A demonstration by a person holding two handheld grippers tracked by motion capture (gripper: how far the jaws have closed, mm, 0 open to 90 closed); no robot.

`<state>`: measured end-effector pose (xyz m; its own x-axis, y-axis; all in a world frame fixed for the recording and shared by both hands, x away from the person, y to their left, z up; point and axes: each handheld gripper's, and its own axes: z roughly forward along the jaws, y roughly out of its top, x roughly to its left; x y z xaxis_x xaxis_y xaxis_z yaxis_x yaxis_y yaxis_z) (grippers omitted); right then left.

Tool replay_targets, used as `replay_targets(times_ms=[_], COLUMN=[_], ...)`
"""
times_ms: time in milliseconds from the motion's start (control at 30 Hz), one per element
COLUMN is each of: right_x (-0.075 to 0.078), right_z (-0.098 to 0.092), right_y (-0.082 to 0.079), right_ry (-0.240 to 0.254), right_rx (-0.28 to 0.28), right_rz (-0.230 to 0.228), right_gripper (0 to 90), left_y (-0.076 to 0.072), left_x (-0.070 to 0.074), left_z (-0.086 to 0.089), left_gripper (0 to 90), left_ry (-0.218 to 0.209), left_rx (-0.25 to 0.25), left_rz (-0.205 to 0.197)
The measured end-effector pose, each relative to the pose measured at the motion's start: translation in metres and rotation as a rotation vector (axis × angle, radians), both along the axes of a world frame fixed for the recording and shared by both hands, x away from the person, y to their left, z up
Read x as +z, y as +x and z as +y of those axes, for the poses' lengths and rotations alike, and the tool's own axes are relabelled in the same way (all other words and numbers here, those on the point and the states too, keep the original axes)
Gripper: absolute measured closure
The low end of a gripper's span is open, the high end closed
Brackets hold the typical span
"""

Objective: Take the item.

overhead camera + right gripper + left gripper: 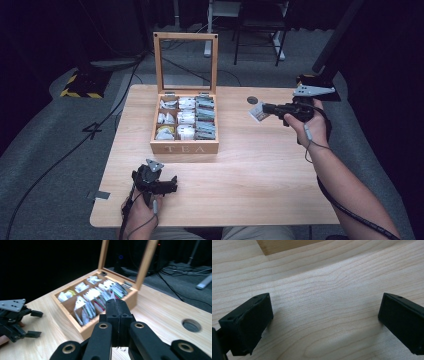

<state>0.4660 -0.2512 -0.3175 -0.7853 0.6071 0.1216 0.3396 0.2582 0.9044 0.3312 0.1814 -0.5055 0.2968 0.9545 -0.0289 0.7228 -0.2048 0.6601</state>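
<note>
Two black hand-held grippers work over one pale wooden tabletop (260, 175). Near edge, left of centre: the left gripper (170, 185), low over bare wood, jaws spread wide with nothing between them. Centre, toward the far edge: a light wooden box lettered TEA (184, 148) on its near wall, its glass-paned lid (185, 62) upright at the back, and its compartments packed with upright paper tea sachets (186, 118) in white, yellow and green. Far right area: the right gripper (266, 108), raised above the tabletop and well apart from the box, jaws pressed together on a small white tea bag packet (257, 113). Just beyond it, a round dark cable hole (252, 100) in the tabletop. Beyond the far edge: grey floor with trailing cables (65, 155) and dark chair legs (257, 40).
</note>
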Motion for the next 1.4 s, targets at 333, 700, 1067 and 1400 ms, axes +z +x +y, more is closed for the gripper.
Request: replay_targets(times_ms=[333,700,1067,1400], right_x=[-0.01,-0.031,-0.067,-0.093], right_z=[-0.036,-0.054,-0.068,-0.078], right_y=[0.004,0.011,0.013,0.016], right_ry=[-0.035,-0.069,-0.066,-0.084], right_rx=[-0.083,-0.132,-0.164,-0.191], right_rz=[0.01,0.028,0.087,0.142], right_gripper=[90.0,90.0,90.0,90.0], left_y=[0.0,0.0,0.0,0.001], left_x=[0.0,0.0,0.0,0.0], left_z=[0.0,0.0,0.0,-0.001], left_gripper=[0.1,0.2,0.1,0.1], left_ry=[-0.001,0.0,0.0,0.0], left_rx=[0.0,0.003,0.003,0.004], left_rz=[-0.001,-0.001,0.0,-0.002])
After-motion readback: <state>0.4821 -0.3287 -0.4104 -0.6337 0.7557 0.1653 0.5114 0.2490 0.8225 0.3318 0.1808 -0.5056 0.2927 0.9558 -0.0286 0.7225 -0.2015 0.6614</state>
